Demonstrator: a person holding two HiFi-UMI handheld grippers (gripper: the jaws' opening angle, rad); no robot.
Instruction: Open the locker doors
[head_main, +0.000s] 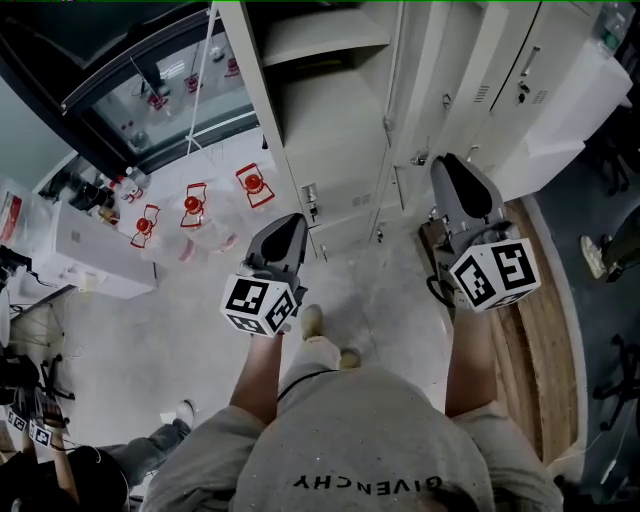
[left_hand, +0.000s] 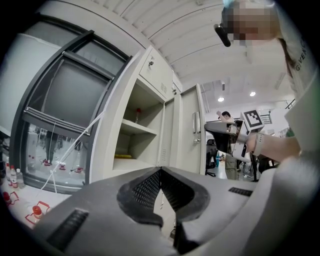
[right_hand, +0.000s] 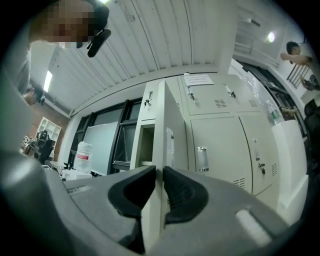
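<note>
The right tool (right_hand: 159, 172) is clenched on the free edge of a part-open locker door (right_hand: 162, 120), and the thin panel stands upright between its pads. This door belongs to the pale lockers (head_main: 330, 130), just right of their open compartment (left_hand: 134, 129) with shelves. The left tool (left_hand: 161, 172), jaws pressed together on nothing, hangs before the lockers, left of the gripped door

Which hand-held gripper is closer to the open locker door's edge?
Right. The right hand-held gripper has its jaws closed on the edge of the open locker door. The left hand-held gripper is farther back, off to the door's left, jaws together, touching nothing.
</note>
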